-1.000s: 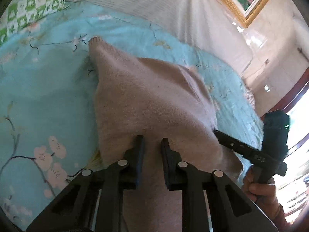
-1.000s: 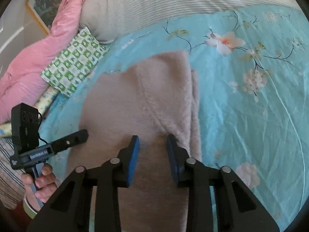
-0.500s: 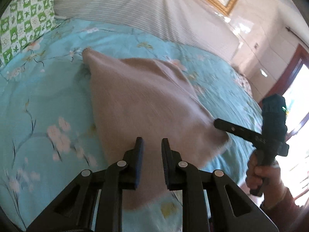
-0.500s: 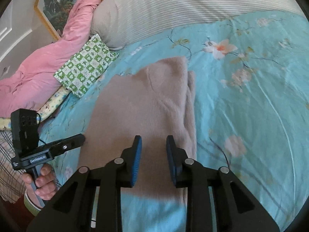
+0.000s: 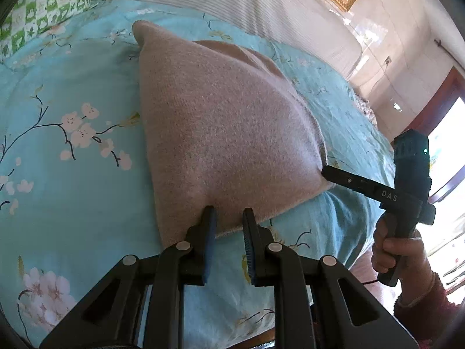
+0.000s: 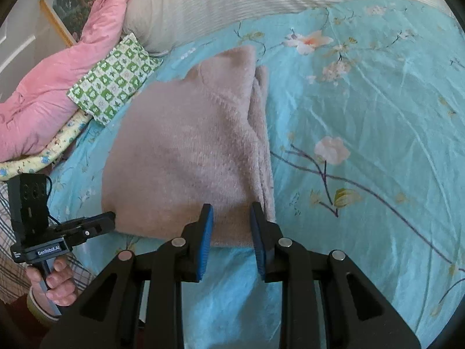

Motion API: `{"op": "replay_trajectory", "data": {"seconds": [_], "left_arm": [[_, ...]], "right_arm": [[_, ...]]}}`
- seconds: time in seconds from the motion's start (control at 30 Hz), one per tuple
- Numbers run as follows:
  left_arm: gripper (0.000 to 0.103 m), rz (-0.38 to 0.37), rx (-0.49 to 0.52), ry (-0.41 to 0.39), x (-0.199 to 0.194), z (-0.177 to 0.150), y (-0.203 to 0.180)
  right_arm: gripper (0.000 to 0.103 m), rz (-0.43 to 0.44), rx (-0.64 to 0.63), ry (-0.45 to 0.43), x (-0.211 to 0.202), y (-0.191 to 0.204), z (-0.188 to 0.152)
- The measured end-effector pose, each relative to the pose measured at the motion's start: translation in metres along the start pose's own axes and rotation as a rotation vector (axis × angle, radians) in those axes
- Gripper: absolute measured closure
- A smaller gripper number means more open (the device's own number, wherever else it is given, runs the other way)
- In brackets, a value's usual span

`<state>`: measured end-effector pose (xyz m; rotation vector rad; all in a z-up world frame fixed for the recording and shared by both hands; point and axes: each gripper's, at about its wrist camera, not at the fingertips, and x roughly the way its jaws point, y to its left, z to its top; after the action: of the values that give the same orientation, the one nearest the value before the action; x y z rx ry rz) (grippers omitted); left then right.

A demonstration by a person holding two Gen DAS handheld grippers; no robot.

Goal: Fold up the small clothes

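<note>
The fuzzy beige-pink knitted garment (image 5: 226, 133) now lies as a compact, roughly folded slab on the turquoise floral bedsheet (image 5: 72, 192), with both tools at its near hem. A second ago the fabric filled the lower part of both wrist views and ran under the fingers; half a second ago it was blurred in motion in the left view. Now the hem sits just at the fingertips and bare sheet shows beneath them. I read this as a fold just laid down and both tools backing off, so this garment looks close to finished, perhaps needing one more halving or a smoothing pass.

The left gripper (image 5: 228, 218) stands released, its jaws parted with the hem visible between them, gripping nothing. The right gripper (image 6: 231, 218) is likewise released, jaws apart over the near edge of the knit, the cloth lying flat and not pinched.

The knit is thick, nappy and soft, with rounded edges; along its right side in the right wrist view, stacked layers show as a ribbed, doubled border. Beyond the garment's far left corner lies a green-and-white checked cloth (image 6: 113, 78), and further left of that a crumpled pink quilt (image 6: 58, 69). Past the garment's far edge sits a cream ribbed bolster (image 6: 232, 0).
</note>
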<state>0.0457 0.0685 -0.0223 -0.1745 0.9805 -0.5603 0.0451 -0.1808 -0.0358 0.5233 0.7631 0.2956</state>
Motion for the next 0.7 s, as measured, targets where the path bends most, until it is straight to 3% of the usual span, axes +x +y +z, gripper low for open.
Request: {"op": "replay_trajectory", "data": {"seconds": [0.27, 0.43, 0.5, 0.57, 0.6, 0.7], "left_arm": [[0.084, 0.03, 0.001, 0.002, 0.0, -0.003, -0.008], [0.078, 0.036, 0.025, -0.005, -0.009, -0.002, -0.013], [0.07, 0.03, 0.036, -0.022, -0.019, 0.003, -0.013], [0.042, 0.051, 0.026, -0.061, -0.032, 0.017, -0.007], [0.036, 0.058, 0.013, -0.086, -0.038, 0.024, -0.002], [0.034, 0.061, -0.036, -0.124, -0.046, 0.049, 0.019]], "right_arm": [[0.076, -0.004, 0.024, -0.016, -0.005, 0.0, -0.006], [0.075, -0.015, 0.029, -0.019, -0.016, 0.005, -0.007], [0.074, -0.001, 0.031, -0.038, -0.026, 0.009, -0.002], [0.073, 0.006, 0.025, -0.062, -0.033, 0.013, 0.004], [0.073, 0.011, 0.022, -0.08, -0.037, 0.015, 0.009], [0.071, 0.029, 0.022, -0.117, -0.044, 0.022, 0.02]]}}
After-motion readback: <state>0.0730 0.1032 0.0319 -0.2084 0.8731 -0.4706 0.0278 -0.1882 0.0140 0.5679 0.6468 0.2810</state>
